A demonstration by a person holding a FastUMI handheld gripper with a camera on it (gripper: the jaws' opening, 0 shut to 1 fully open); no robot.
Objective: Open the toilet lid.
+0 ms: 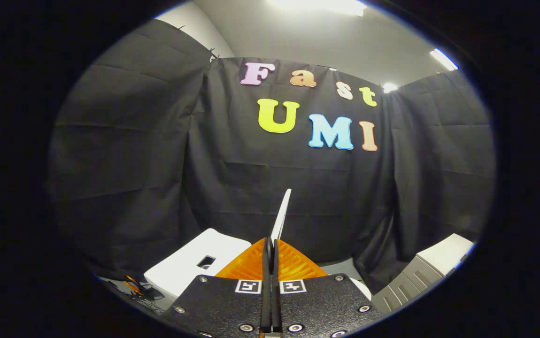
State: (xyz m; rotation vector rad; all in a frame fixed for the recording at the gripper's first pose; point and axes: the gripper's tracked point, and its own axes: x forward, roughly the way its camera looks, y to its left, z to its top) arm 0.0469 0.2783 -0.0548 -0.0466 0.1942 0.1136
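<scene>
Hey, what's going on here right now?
A person's handheld gripper is clamped on the edge of a white toilet lid, both fingers pressed together on it. The lid stands raised, seen edge-on, rising just beyond the fingertips. The white toilet tank sits to the left, in front of the black cloth wall. The opening looks well underway.

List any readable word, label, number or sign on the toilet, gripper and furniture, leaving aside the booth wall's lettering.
No readable text.
Two square markers on the gripper, whose fingers are shut on the toilet lid: black-and-white code patterns, no letters or digits.
Toilet tank: plain white, no marking.
Grey cabinet: no label visible.
Dark clutter beside the tank: too small to tell.
</scene>
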